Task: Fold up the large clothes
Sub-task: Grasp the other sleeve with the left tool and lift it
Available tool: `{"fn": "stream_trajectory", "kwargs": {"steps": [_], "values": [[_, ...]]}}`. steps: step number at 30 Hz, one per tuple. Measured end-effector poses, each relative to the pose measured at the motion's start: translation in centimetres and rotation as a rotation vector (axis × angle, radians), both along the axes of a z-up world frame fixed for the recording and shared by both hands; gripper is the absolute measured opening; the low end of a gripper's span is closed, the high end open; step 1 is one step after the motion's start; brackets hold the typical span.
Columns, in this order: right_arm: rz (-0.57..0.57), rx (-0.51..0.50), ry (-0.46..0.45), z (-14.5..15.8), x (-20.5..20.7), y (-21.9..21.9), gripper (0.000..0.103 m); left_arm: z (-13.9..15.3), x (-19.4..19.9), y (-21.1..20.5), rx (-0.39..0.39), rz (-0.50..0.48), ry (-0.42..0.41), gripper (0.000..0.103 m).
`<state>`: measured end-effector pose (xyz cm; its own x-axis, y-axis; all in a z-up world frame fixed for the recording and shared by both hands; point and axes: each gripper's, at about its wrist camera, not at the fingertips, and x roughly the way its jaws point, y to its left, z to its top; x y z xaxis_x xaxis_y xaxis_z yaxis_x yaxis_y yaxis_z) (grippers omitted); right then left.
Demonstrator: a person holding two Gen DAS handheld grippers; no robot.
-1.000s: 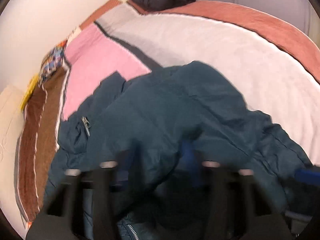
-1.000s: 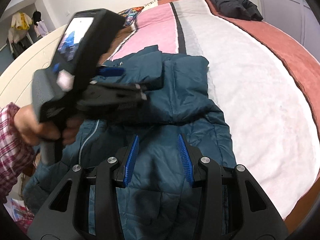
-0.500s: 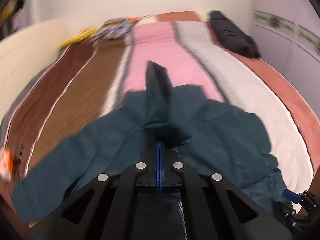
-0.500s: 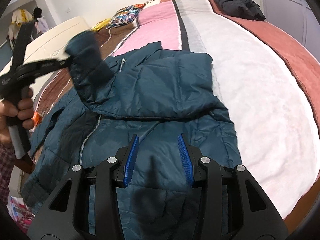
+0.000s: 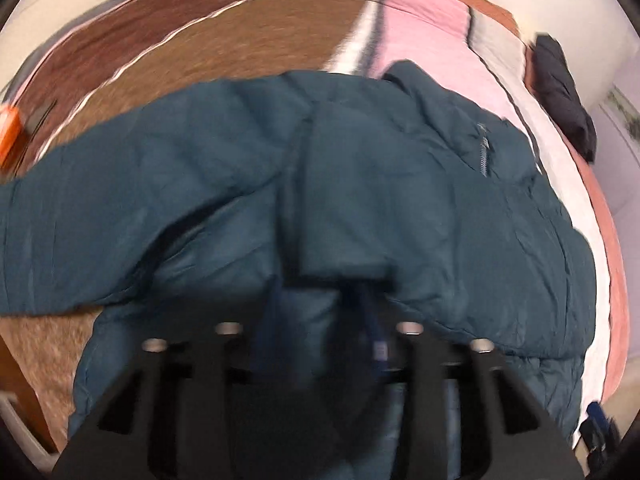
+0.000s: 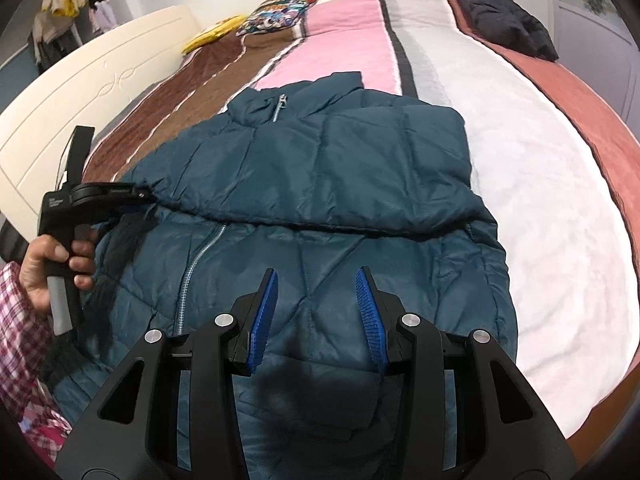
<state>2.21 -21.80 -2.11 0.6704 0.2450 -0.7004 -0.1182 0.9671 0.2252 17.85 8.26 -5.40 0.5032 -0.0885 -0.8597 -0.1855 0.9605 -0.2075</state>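
Sleeve fold on jacket point(image 6: 320, 184), bed point(image 6: 540, 184).
Left gripper point(image 5: 320, 332) opening, letting sleeve go; right gripper point(image 6: 316, 316) open, empty. Next: fold other side.

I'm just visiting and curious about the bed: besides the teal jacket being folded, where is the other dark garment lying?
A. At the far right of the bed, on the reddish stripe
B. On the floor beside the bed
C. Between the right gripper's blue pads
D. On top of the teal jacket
A: the black garment sits in a bundle on the reddish stripe at the bed's far right, well apart from the teal jacket.
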Motion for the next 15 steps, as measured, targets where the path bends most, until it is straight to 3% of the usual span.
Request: {"fn": "stream_trajectory", "kwargs": {"steps": [3, 7, 12, 15], "values": [[-0.002, -0.004, 0.007, -0.2, 0.2, 0.4, 0.041, 0.7, -1.0, 1.5, -0.021, 0.040, -0.014, 0.044], [0.010, -0.010, 0.012, -0.3, 0.5, 1.5, 0.041, 2.9, -2.4, 2.4, 0.006, 0.072, -0.113, 0.044], [0.046, -0.036, 0.015, -0.2, 0.5, 3.6, 0.041, 4.8, -1.7, -0.1, 0.068, -0.045, -0.208, 0.034], [0.059, -0.053, 0.014, -0.1, 0.2, 4.6, 0.041, 3.5, 0.0, -1.7, 0.100, -0.094, -0.169, 0.028]]}}
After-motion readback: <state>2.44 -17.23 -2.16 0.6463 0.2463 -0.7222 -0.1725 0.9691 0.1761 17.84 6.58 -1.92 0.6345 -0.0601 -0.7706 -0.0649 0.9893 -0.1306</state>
